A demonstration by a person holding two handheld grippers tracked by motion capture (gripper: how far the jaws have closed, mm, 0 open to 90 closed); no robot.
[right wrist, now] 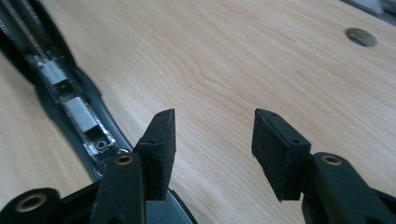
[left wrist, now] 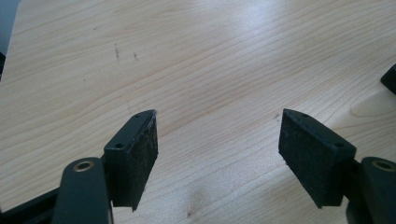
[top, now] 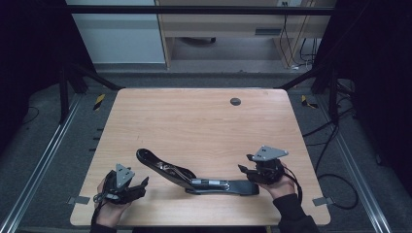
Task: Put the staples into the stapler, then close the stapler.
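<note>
Black stapler point(top: 194, 178) lies swung open flat on the worktop point(top: 194, 121) near the front edge, lid arm angled up-left, base arm running right, staple channel with a strip of staples exposed point(right wrist: 77, 114). Right tool point(top: 248, 170) sits just beside the right end of the stapler base, jaws spread with nothing between them, bare wood in the gap in the right gripper view; the stapler passes to the left of and under its left jaw point(right wrist: 159, 149). Left tool point(top: 141, 184) rests at the front left, near the lid end but apart from it, jaws also spread wide and empty over bare worktop point(left wrist: 215, 140). Looks like the stapler is laid open for loading or for closing up. To do it well: pin the base flat with the right tool, bring the left tool to the lid tip and swing it over slowly along the hinge arc so the staples stay seated; watch for the base sliding on smooth wood and keep pads off the channel
</note>
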